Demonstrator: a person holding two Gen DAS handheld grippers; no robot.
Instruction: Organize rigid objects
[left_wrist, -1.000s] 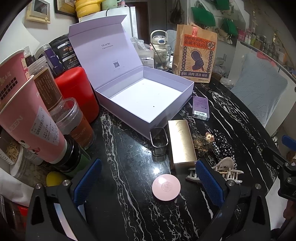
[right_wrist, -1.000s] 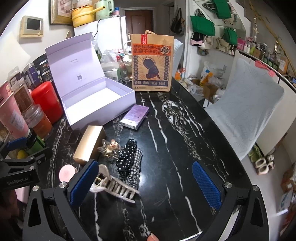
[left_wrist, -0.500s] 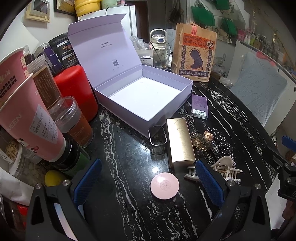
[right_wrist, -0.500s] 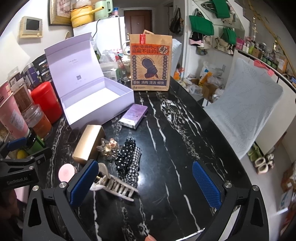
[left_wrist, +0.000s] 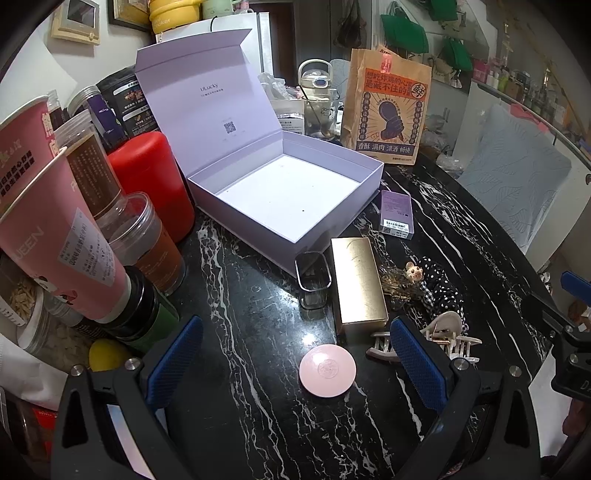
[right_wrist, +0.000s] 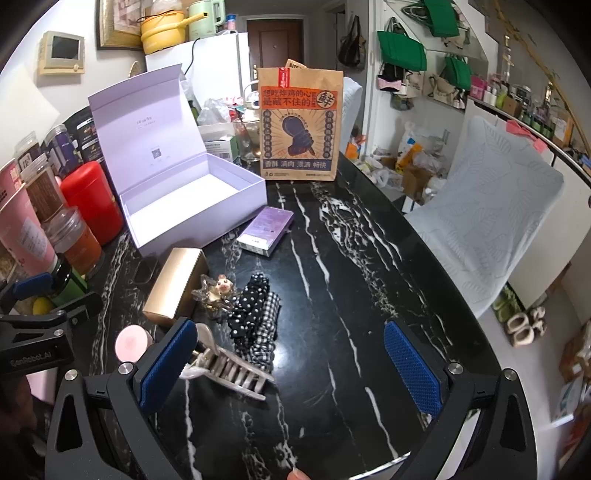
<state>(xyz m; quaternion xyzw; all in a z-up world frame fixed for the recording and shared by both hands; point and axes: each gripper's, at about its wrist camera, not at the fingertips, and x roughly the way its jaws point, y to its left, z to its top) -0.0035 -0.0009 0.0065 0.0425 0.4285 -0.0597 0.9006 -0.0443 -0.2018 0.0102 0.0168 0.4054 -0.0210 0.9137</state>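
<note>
An open lilac box (left_wrist: 288, 195) (right_wrist: 192, 206) stands empty on the black marble table, lid up. In front of it lie a gold box (left_wrist: 356, 284) (right_wrist: 175, 288), a small clear container (left_wrist: 313, 278), a purple carton (left_wrist: 396, 214) (right_wrist: 266, 230), a pink round compact (left_wrist: 327, 370) (right_wrist: 129, 344), a beige hair claw (left_wrist: 443, 336) (right_wrist: 229, 369), a mouse hair clip (left_wrist: 410, 275) (right_wrist: 218, 290) and dotted scrunchies (left_wrist: 441, 286) (right_wrist: 255, 317). My left gripper (left_wrist: 295, 363) is open just above the compact. My right gripper (right_wrist: 291, 363) is open, right of the claw.
Jars, pink tubes and a red canister (left_wrist: 151, 184) crowd the table's left side. A brown paper bag (left_wrist: 386, 110) (right_wrist: 299, 125) stands behind the lilac box. A pale cushioned chair (right_wrist: 487, 221) is beyond the table's right edge.
Both grippers have drifted slightly back; the objects look a touch farther away. Nothing on the table has moved and both grippers stay open.
</note>
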